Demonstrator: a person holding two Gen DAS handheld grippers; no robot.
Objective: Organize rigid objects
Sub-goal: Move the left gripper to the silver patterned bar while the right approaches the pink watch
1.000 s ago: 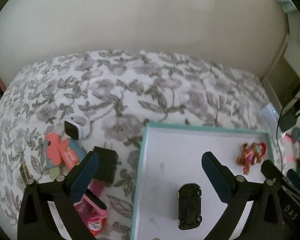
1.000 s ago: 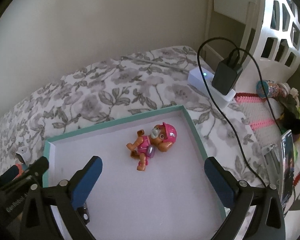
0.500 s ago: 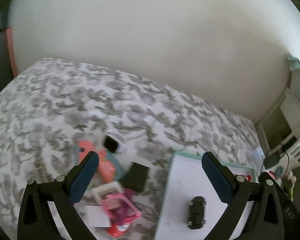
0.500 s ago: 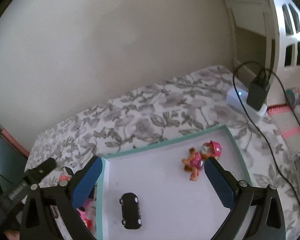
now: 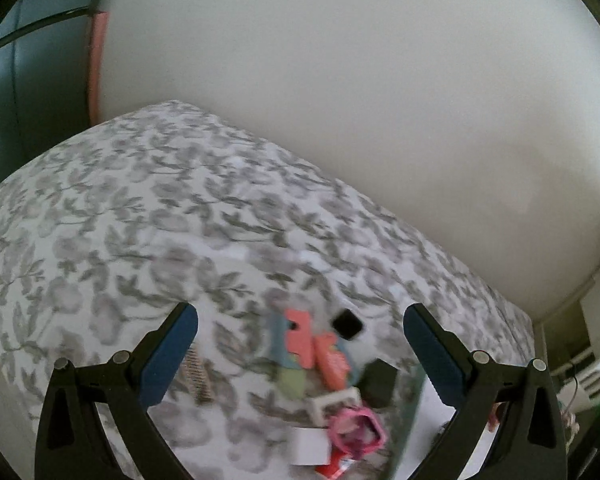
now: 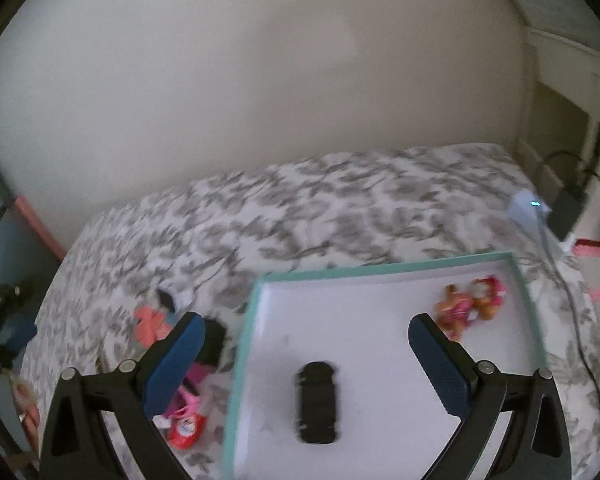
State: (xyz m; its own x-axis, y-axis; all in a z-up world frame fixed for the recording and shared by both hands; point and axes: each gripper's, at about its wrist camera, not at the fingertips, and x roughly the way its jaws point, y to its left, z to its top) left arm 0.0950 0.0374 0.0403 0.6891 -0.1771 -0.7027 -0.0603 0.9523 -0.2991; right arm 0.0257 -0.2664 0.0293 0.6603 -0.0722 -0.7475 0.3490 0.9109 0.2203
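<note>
A white tray with a teal rim point(image 6: 380, 272) lies on the flowered bedspread. Inside it sit a black toy car point(image 6: 317, 408) and a pink-and-orange toy figure point(image 6: 470, 304). My right gripper point(image 6: 306, 364) hangs open above the tray, over the car. Left of the tray lies a blurred pile: coral-pink shapes point(image 5: 310, 346), a black charger block point(image 5: 378, 382), a small white-and-black device point(image 5: 346, 325), a pink case point(image 5: 356, 432) and a red packet point(image 6: 186, 430). My left gripper point(image 5: 300, 360) stands open above this pile, holding nothing.
A white power strip point(image 6: 530, 210) with a black adapter point(image 6: 566, 216) and cable lies at the bed's right corner. The wall runs behind the bed. A dark panel with a pink edge point(image 5: 96, 64) stands at the far left.
Both grippers have pulled back and up, so the bed looks smaller. The left view has swung left, off the tray and onto the pile. The right view now takes in the car and the pile.
</note>
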